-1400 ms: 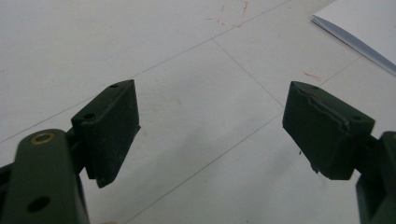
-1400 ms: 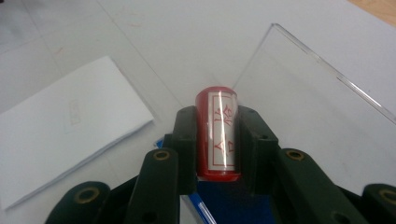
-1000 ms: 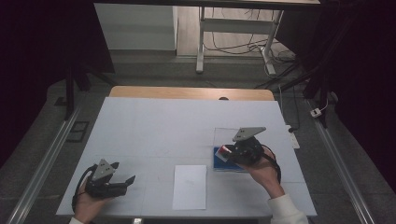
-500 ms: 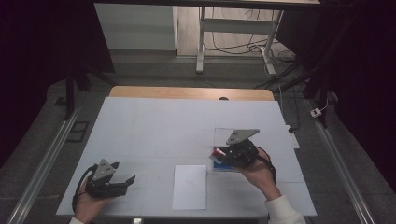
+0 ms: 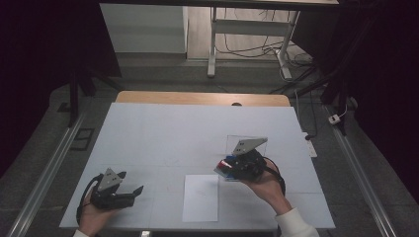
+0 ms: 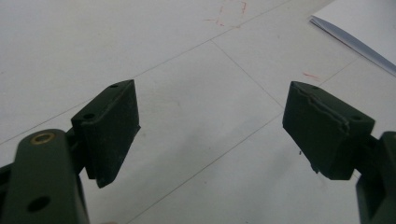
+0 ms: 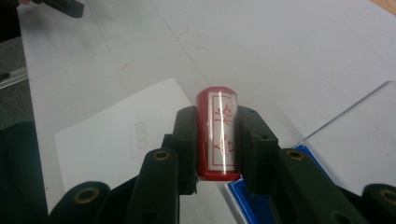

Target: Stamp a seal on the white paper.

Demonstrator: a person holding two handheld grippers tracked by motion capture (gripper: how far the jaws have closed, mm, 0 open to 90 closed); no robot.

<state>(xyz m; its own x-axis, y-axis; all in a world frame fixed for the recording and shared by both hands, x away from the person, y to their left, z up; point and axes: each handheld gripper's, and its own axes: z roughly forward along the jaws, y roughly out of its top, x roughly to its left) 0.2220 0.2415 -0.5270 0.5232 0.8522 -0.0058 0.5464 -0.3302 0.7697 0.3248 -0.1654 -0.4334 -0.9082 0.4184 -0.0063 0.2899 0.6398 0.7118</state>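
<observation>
So the right tool is clamped on a red stamp; its own view shows the white label with red characters, just beyond the white sheet. Up high it's a red speck. Left tool gapes, left of the sheet.

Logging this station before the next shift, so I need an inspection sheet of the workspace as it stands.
Surface: white table, faint red marks.
Job's things: red stamp with a white label, clamped in the right gripper; white paper sheet flat near the front edge; blue pad beneath the right gripper.
Clutter: clear sheet behind the right gripper.
Grippers: left gripper open, nothing between its jaws.
Cables: loose cords on the floor beyond the table.
Surroundings: metal frame legs, dark room.
</observation>
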